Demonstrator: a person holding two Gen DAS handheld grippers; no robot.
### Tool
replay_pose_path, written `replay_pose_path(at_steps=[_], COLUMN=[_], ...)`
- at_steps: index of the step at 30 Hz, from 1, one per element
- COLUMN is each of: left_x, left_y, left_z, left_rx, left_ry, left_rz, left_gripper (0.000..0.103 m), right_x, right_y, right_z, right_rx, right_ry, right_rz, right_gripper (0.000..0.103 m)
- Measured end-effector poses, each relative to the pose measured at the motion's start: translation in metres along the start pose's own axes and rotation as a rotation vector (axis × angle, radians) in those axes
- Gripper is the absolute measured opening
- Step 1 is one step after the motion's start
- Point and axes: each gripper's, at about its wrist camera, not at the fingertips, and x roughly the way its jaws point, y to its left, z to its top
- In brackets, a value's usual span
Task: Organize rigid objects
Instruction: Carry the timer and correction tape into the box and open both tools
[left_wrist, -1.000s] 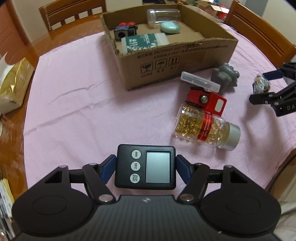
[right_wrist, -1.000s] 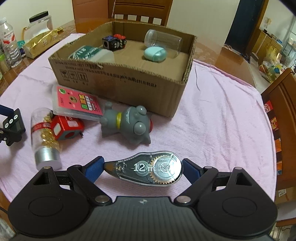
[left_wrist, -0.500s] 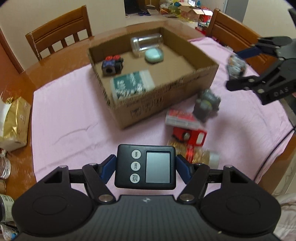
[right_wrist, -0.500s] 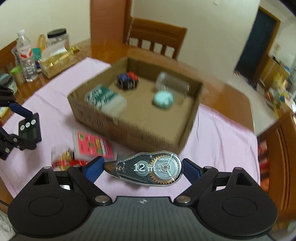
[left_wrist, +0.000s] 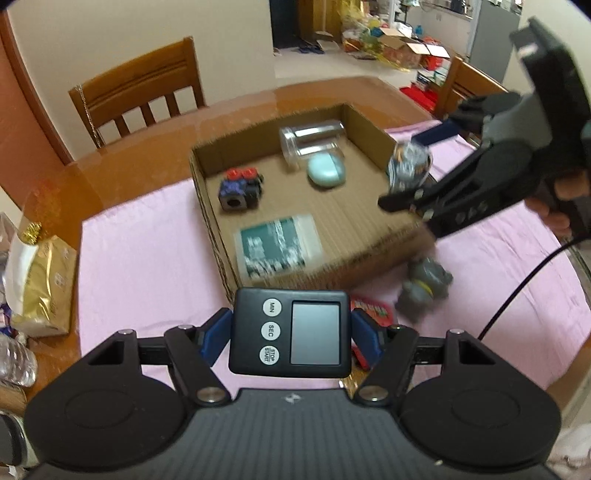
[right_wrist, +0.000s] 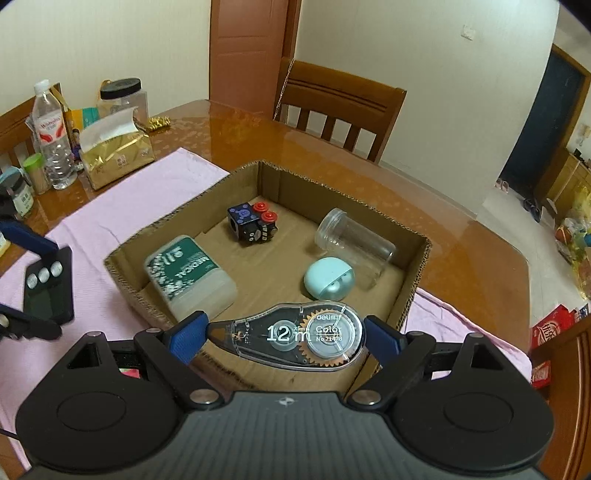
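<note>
My left gripper (left_wrist: 290, 334) is shut on a black digital timer (left_wrist: 290, 332) and holds it above the near wall of the cardboard box (left_wrist: 207, 206). My right gripper (right_wrist: 286, 336) is shut on a clear correction tape dispenser (right_wrist: 295, 334) and holds it over the box's near right corner (right_wrist: 413, 291). The right gripper also shows in the left wrist view (left_wrist: 410, 173), and the timer in the right wrist view (right_wrist: 48, 288). Inside the box lie a green-labelled white pack (right_wrist: 188, 277), a black cube toy (right_wrist: 253, 223), a clear jar (right_wrist: 354, 247) and a mint case (right_wrist: 328, 282).
On the pink cloth (left_wrist: 140, 236) in front of the box lie a grey toy figure (left_wrist: 424, 284) and a red card pack (left_wrist: 369, 310). A gold bag (right_wrist: 114, 151), a water bottle (right_wrist: 51, 133) and jars stand on the wooden table's left. Chairs surround the table.
Both grippers have risen and moved toward the box with their objects. The right gripper now hangs over the box's right side; the pill bottle has dropped out of view.
</note>
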Motion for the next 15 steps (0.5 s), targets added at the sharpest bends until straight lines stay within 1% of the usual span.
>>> replay_pose_path(at_steps=[3,5,6,7,11,15], left_x=[0.003,0.005,0.007,0.008,0.018,0.033], left_y=[0.0,0.0,-0.001,-0.002,-0.004,-0.004], left_z=[0.011,0.02,0.024,0.028,0.047,0.068], left_rx=[0.005,0.009,0.011,0.015,0.03,0.032], left_ry=[-0.01,-0.017,-0.02,-0.023,-0.037,-0.05], left_rz=[0.015,0.02,0.022,0.022,0.019,0.009], left_gripper=[0.069,0.069,0.069,0.069,0.069,0.069], right_x=[0.013,0.019,0.021,0.02,0.01,-0.008], right_y=[-0.006,-0.009,-0.01,-0.01,-0.011,-0.012], right_z=[0.0,0.0,-0.001,-0.002,-0.006,-0.014], right_rx=[0.009,0.026,0.034,0.04,0.075,0.122], right_ry=[0.013,0.02,0.018,0.011,0.002,-0.008], right_rz=[0.004,0.008,-0.001,-0.006,-0.02,-0.027], right_gripper=[0.093,0.095,0.101,0.103,0.103,0.103])
